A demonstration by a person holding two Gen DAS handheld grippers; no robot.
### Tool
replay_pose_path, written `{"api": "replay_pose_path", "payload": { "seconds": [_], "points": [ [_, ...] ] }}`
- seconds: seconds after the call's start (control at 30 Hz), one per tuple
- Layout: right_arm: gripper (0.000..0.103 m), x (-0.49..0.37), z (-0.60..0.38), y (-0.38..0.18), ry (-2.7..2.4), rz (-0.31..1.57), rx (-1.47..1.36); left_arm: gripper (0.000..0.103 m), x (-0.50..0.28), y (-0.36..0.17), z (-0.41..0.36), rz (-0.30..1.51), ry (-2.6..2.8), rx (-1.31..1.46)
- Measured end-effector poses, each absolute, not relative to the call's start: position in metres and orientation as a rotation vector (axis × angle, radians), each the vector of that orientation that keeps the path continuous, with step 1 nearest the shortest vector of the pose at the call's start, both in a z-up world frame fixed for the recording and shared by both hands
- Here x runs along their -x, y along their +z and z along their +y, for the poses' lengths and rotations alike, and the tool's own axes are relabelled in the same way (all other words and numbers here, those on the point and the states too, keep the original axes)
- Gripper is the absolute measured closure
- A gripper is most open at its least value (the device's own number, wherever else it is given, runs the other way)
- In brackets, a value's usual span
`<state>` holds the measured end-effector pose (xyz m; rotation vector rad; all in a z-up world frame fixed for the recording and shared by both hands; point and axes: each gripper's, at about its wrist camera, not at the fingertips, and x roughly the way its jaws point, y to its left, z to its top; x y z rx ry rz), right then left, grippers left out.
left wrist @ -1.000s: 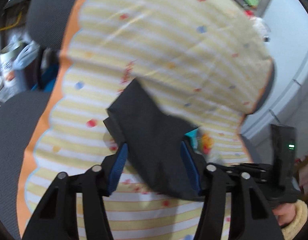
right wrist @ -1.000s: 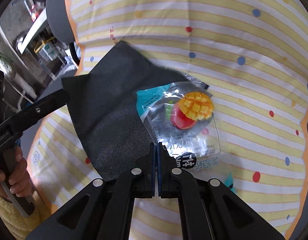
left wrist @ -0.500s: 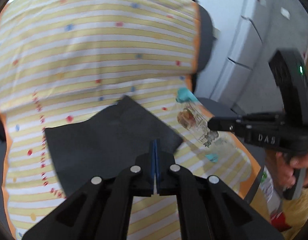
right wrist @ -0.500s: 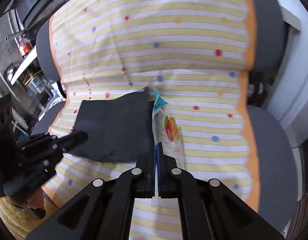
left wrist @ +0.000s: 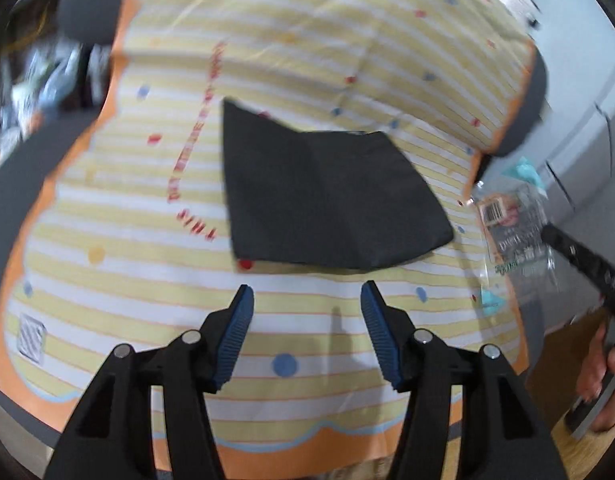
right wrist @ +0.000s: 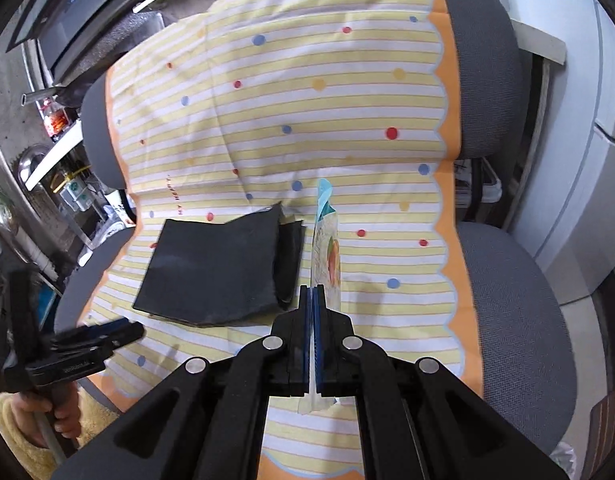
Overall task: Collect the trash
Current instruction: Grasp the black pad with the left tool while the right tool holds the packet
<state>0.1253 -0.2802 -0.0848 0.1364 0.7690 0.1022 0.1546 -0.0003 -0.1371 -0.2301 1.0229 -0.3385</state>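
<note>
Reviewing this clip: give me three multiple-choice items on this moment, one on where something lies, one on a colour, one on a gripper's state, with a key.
1. Where does the black bag lie?
A. on the striped cloth over the chair seat
B. on the floor
C. in the left gripper

2. What colour is the cloth's scalloped border?
A. green
B. orange
C. purple

3. How does the right gripper stand?
A. wide open, nothing between its jaws
B. out of view
C. shut on the snack wrapper

Key: 1 A, the bag rests flat on the cloth, ahead of the empty left gripper, whose jaws are opening; 2 B, the border shows orange along the edges; 3 C, the wrapper stands edge-on, pinched between the closed pads.
</note>
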Motion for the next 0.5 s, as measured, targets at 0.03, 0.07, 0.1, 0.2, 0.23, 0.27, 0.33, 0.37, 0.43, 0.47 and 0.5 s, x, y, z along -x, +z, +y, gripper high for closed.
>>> {"api": "replay_pose_path", "payload": {
  "seconds": [0.03,0.07,0.1,0.2,0.23,0.27,0.33,0.37,0.43,0.47,0.5],
  "points": [
    [0.101,-0.125,-0.279,-0.086,0.107,0.771,-0.138,0.049,-0.159,-0.141,0.002,1.02,-0.333,0.246],
    [0.101,-0.126,-0.277,-0.087,0.111,0.775,-0.138,0.049,-0.162,-0.144,0.003,1.022,-0.332,0.254],
    [0.101,-0.125,-0.276,-0.089,0.111,0.777,-0.135,0.049,-0.167,-0.149,0.004,1.031,-0.327,0.274],
    [0.101,-0.125,-0.276,-0.091,0.107,0.784,-0.131,0.049,-0.177,-0.156,0.005,1.028,-0.329,0.338],
    [0.101,-0.125,-0.278,-0.092,0.104,0.787,-0.132,0.049,-0.18,-0.156,0.005,1.021,-0.338,0.344],
    [0.101,-0.126,-0.279,-0.093,0.1,0.793,-0.135,0.049,-0.186,-0.157,0.004,1.014,-0.342,0.357],
    [0.101,-0.126,-0.281,-0.095,0.097,0.797,-0.14,0.049,-0.194,-0.158,0.003,0.997,-0.332,0.376],
    [0.101,-0.126,-0.281,-0.095,0.095,0.796,-0.139,0.053,-0.2,-0.159,0.002,0.991,-0.321,0.384],
    [0.101,-0.124,-0.282,-0.093,0.09,0.793,-0.134,0.071,-0.211,-0.159,0.001,0.987,-0.28,0.372],
    [0.101,-0.122,-0.282,-0.091,0.087,0.79,-0.13,0.084,-0.215,-0.157,0.001,0.988,-0.266,0.36],
    [0.101,-0.121,-0.283,-0.09,0.085,0.787,-0.126,0.089,-0.217,-0.152,0.002,0.97,-0.261,0.355]
  ]
}}
